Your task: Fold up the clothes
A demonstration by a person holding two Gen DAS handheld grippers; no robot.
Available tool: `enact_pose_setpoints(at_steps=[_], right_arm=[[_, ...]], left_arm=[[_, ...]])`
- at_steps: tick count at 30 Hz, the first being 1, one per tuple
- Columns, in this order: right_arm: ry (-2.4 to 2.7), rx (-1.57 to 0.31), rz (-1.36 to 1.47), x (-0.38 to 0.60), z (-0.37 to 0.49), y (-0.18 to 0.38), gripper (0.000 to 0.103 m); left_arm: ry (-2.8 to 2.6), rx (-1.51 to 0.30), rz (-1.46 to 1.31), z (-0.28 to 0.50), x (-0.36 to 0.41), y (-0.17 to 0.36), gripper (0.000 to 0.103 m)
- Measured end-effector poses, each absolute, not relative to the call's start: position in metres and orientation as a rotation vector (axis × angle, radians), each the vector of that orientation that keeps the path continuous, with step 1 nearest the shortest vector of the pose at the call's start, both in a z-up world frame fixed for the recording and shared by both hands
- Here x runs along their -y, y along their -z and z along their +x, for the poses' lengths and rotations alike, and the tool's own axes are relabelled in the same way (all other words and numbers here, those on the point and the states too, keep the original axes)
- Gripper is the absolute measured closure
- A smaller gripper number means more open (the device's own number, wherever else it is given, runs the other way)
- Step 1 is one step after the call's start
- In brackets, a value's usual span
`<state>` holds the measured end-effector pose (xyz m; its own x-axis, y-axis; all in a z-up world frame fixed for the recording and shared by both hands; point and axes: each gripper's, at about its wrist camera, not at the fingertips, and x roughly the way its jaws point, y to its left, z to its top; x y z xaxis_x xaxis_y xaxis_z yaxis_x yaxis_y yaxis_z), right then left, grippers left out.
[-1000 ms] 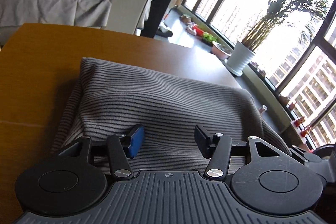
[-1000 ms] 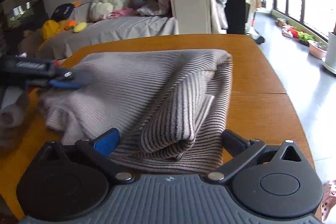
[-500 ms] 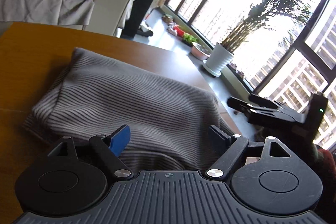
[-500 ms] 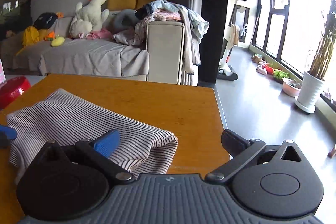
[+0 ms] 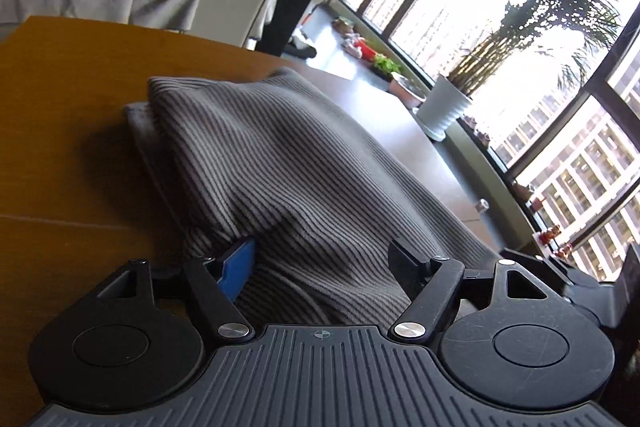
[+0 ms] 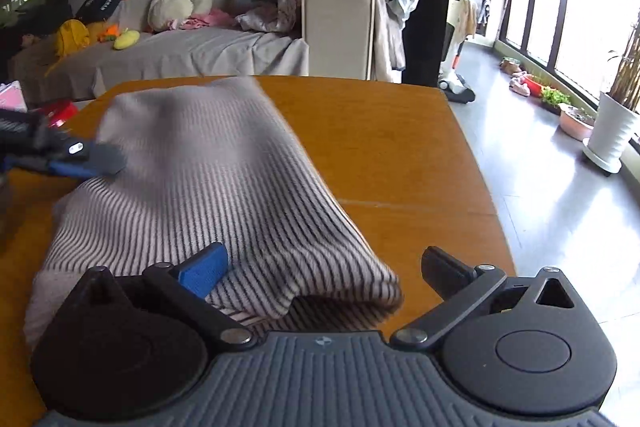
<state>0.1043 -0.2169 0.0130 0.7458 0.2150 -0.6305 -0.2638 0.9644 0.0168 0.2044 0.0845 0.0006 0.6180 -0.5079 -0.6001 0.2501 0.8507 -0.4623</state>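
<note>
Lying folded on the wooden table [image 6: 380, 155], the striped garment [image 6: 208, 179] sat bunched in a thick stack, its folded end nearest your right gripper [image 6: 324, 267]. You had that gripper's jaws spread wide, the blue pad resting against the cloth and the black finger [image 6: 448, 267] clear of it over bare wood. Your left gripper [image 5: 324, 259] was likewise released, jaws apart, with a hump of the stripes rising between them, blue pad pressed at the fold.
</note>
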Motion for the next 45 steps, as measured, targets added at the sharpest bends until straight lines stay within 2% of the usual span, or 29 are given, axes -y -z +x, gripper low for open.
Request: enact_pose_setpoints(at_steps=[6,14,22,25,27,29,31,34,35,39,45], right_arm=[[-0.276,-0.713,0.090,0.216,0.088,-0.007,0.000],[-0.303,-0.727,0.117,0.216,0.075,-0.007,0.000],[-0.353,-0.742,0.140,0.215,0.057,-0.012,0.000],[-0.316,-0.633,0.041,0.213,0.035,-0.031,0.000],[-0.286,-0.558,-0.047,0.210,0.023,-0.044,0.011],[-0.290,-0.545,-0.086,0.208,0.018,-0.051,0.031],[-0.294,-0.593,-0.098,0.207,0.020,-0.045,0.036],[-0.271,-0.690,-0.121,0.206,0.021,-0.019,0.036],[-0.267,-0.694,-0.109,0.207,0.019,-0.014,0.033],[-0.278,-0.722,-0.130,0.213,0.008,-0.013,0.030],[-0.331,-0.585,-0.237,0.198,-0.014,-0.038,0.030]], left_arm=[[0.417,-0.802,-0.340,0.213,-0.077,-0.006,0.022],[0.471,-0.728,-0.183,0.141,-0.073,-0.026,0.017],[0.485,-0.714,0.008,0.086,-0.066,-0.018,0.015],[0.469,-0.709,-0.001,0.080,-0.073,-0.021,0.015],[0.463,-0.701,0.004,0.075,-0.076,-0.023,0.014],[0.460,-0.694,0.013,0.069,-0.078,-0.024,0.014],[0.456,-0.693,0.029,0.065,-0.077,-0.022,0.014],[0.445,-0.691,0.065,0.058,-0.076,-0.017,0.014],[0.440,-0.689,0.080,0.056,-0.075,-0.016,0.014],[0.433,-0.680,0.110,0.047,-0.079,-0.017,0.013],[0.376,-0.628,0.112,0.039,-0.093,-0.035,0.009]])
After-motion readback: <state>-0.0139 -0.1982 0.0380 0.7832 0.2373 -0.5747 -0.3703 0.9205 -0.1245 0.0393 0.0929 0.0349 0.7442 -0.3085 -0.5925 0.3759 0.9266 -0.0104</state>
